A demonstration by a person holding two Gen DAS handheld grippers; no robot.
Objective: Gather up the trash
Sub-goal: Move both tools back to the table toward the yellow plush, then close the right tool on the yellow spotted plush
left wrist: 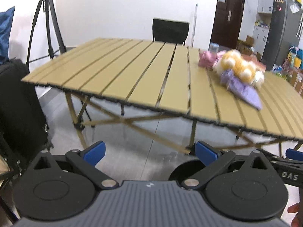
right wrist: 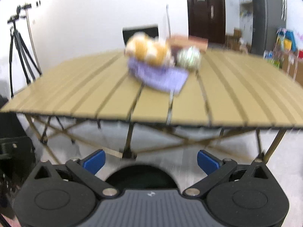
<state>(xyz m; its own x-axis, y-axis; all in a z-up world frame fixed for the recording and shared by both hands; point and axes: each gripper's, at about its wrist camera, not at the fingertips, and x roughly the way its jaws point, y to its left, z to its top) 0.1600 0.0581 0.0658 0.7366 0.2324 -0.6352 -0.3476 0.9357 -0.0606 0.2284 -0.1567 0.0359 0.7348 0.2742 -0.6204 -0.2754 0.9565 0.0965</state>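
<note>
We stood in a white-walled room with a dark door [left wrist: 228, 13] and a tripod [left wrist: 47, 22] at the left. A slatted tan folding bench [left wrist: 117, 75] filled the middle, a black chair [left wrist: 170, 31] behind it. On its right part lay a blurred heap of trash [left wrist: 238, 70]: a purple wrapper [right wrist: 161, 75], an orange-and-white bundle, a pink scrap [left wrist: 207, 58]. A black round bin [right wrist: 141, 177] sat on the floor below us. Our left tongs [left wrist: 150, 152] and right tongs [right wrist: 151, 160] both hung spread and empty, short of the bench.

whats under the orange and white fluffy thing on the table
A purple wrapper lies under the orange and white fluffy bundle on the slatted table. Anything beneath the wrapper is covered, and blur hides detail.
</note>
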